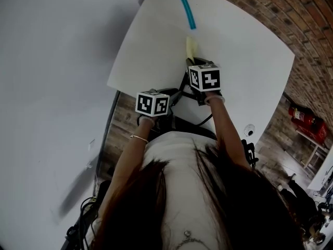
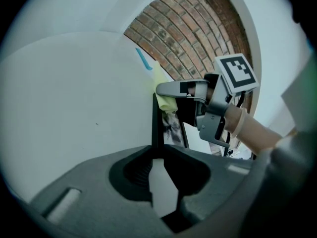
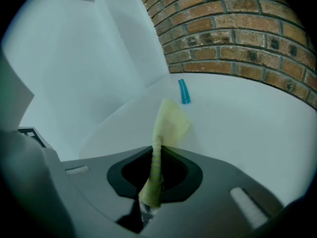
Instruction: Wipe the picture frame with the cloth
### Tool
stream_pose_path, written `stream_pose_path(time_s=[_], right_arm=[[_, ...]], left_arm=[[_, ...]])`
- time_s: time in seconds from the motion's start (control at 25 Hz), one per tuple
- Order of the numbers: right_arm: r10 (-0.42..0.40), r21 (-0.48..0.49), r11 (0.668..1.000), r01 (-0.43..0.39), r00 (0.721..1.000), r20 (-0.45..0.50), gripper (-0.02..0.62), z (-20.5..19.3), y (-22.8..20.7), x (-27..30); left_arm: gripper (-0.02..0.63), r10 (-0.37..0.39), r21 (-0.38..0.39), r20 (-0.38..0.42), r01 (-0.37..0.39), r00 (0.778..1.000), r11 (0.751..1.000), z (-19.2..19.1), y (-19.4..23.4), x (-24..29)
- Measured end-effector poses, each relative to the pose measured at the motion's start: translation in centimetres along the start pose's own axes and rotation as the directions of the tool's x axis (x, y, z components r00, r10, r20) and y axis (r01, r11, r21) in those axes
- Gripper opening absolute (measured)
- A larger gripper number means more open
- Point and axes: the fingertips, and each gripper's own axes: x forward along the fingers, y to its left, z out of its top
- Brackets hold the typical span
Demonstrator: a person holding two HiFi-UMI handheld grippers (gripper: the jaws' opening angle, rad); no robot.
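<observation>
A black picture frame [image 1: 183,85] stands on edge on the white table [image 1: 244,46], between my two grippers. In the left gripper view its dark edge [image 2: 157,125] runs into my left gripper [image 2: 157,150], which is shut on it; part of the photo [image 2: 173,128] shows beside it. My right gripper [image 1: 191,62] is shut on a pale yellow cloth [image 3: 168,123], whose loose end sticks out past the jaws. From the left, the right gripper [image 2: 161,89] holds the cloth [image 2: 161,78] at the frame's top edge; I cannot tell whether they touch.
A short blue strip [image 1: 188,12] lies on the table beyond the cloth, also in the right gripper view [image 3: 184,91]. A brick wall [image 3: 237,29] borders the table's far side. A red fire extinguisher [image 1: 303,116] stands on the wooden floor at the right.
</observation>
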Motion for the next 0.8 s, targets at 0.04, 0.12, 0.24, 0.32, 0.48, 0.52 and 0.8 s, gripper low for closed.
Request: stream_pose_path(time_s=[0.04,0.12,0.24,0.32,0.48,0.52,0.8], right_arm=[[0.0,0.003,1.0,0.0,1.0,0.003,0.034,0.1,-0.1,0.0],[0.0,0.005,1.0,0.0,1.0,0.007,0.034,0.2,-0.1,0.1],[0.001,0.006,1.0,-0.001,1.0,0.011,0.034,0.4,-0.3,0.1],[0.001,0.009,1.0,-0.001,1.0,0.014,0.034,0.6,-0.3,0.2],[-0.007,0.015,1.0,0.007,1.0,0.022,0.034,0.8,-0.5,0.2],[-0.01,0.019,1.0,0.01,1.0,0.025,0.034,0.9,-0.5,0.2],[-0.029,0.048,0.998,0.027,0.999,0.035,0.034,0.9,-1.4,0.4]], left_arm=[[0.074,-0.001,-0.001,-0.001,0.001,1.0,1.0,0.0,0.0,0.0],[0.074,-0.001,-0.002,-0.001,0.001,1.0,1.0,0.0,0.0,0.0],[0.074,-0.002,-0.005,-0.002,0.002,1.0,1.0,0.1,-0.1,0.0],[0.074,-0.004,-0.006,-0.002,0.004,1.0,1.0,0.1,-0.1,0.0],[0.074,-0.004,-0.007,-0.002,0.004,1.0,1.0,0.0,-0.1,-0.1],[0.074,-0.005,-0.008,-0.002,0.004,1.0,1.0,0.0,-0.1,-0.1],[0.073,-0.003,-0.019,0.007,0.003,1.0,1.0,0.1,-0.1,0.1]])
